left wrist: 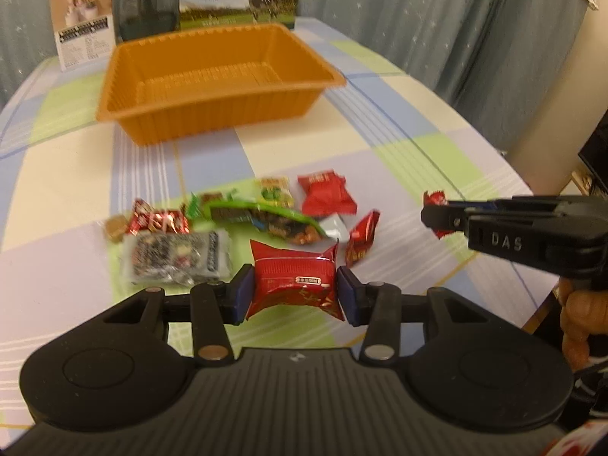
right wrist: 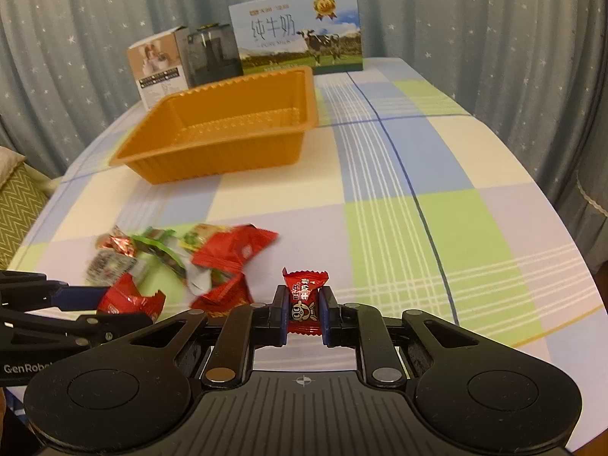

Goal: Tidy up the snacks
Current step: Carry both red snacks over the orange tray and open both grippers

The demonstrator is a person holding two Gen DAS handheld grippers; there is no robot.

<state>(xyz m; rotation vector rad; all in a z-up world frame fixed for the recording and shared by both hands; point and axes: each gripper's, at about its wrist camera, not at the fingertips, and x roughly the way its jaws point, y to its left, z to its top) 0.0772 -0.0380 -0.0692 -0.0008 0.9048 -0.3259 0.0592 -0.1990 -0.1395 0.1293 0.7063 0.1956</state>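
A checked worktop point(right wrist: 380, 197) stood before starry curtains point(right wrist: 494, 38). Each tool clenched a red snack: left tool point(left wrist: 294, 292), right tool point(right wrist: 303, 313). An orange tray point(right wrist: 228, 152) sat beyond, bare cloth around it.

A milk carton box point(right wrist: 300, 32), a dark jar point(right wrist: 212, 55) and a small white box point(right wrist: 159, 68) stand before starred curtains point(right wrist: 475, 19).

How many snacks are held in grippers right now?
2. A red packet is pinched in the left hand-held gripper; a small red candy is in the right hand-held gripper. The rest lie in a pile on the table; the orange tray is empty.
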